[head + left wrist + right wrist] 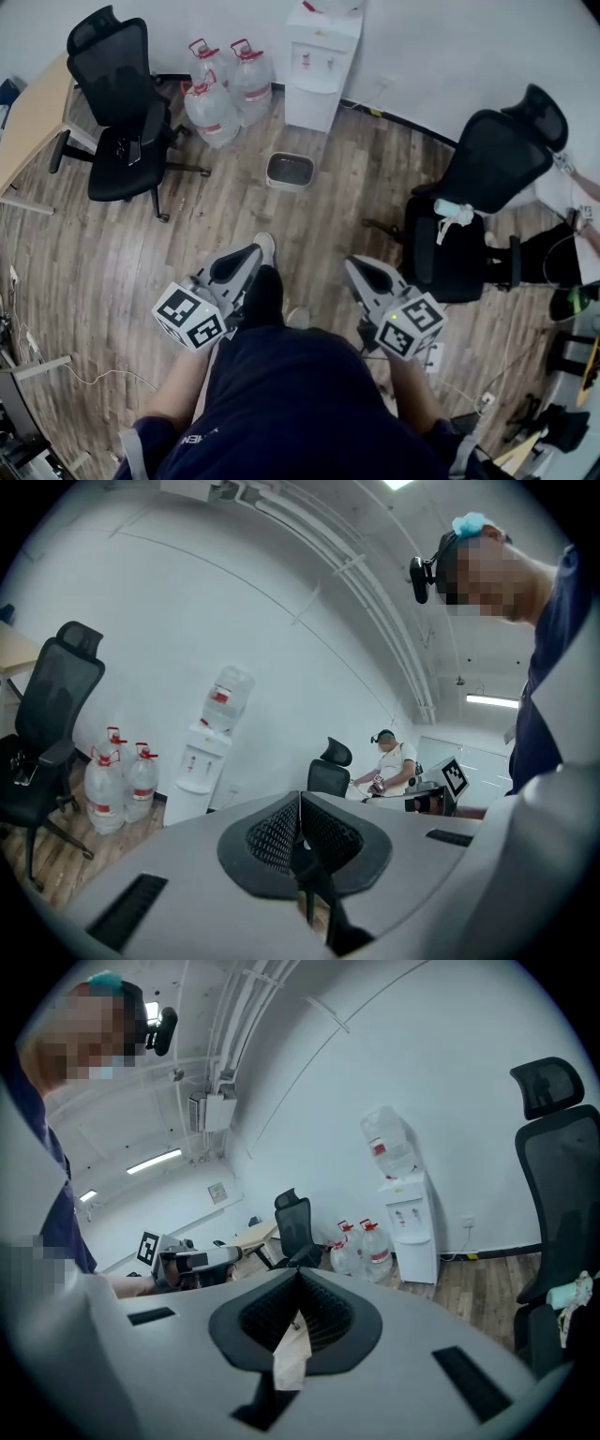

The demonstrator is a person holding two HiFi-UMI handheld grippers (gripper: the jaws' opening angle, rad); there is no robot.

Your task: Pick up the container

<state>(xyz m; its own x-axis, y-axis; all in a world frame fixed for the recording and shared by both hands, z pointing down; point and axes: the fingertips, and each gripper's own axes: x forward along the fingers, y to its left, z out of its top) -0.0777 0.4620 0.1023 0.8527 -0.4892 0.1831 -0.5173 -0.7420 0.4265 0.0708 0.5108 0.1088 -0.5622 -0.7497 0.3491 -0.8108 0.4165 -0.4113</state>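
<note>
The container, a small grey rectangular bin (290, 171), stands on the wooden floor well ahead of me, in front of the water dispenser (322, 58). It shows in neither gripper view. My left gripper (249, 255) is held at waist height, left of my leg, jaws shut with nothing between them. My right gripper (358, 268) is level with it on the other side, also shut and empty. Both point forward, far short of the bin. In the left gripper view the shut jaws (300, 803) meet at the centre; in the right gripper view (300, 1279) likewise.
Several large water bottles (221, 86) stand left of the dispenser. A black office chair (124, 112) is at the far left beside a wooden desk (28, 117). Another black chair (478, 202) is at the right. Another person (389, 761) sits in the background.
</note>
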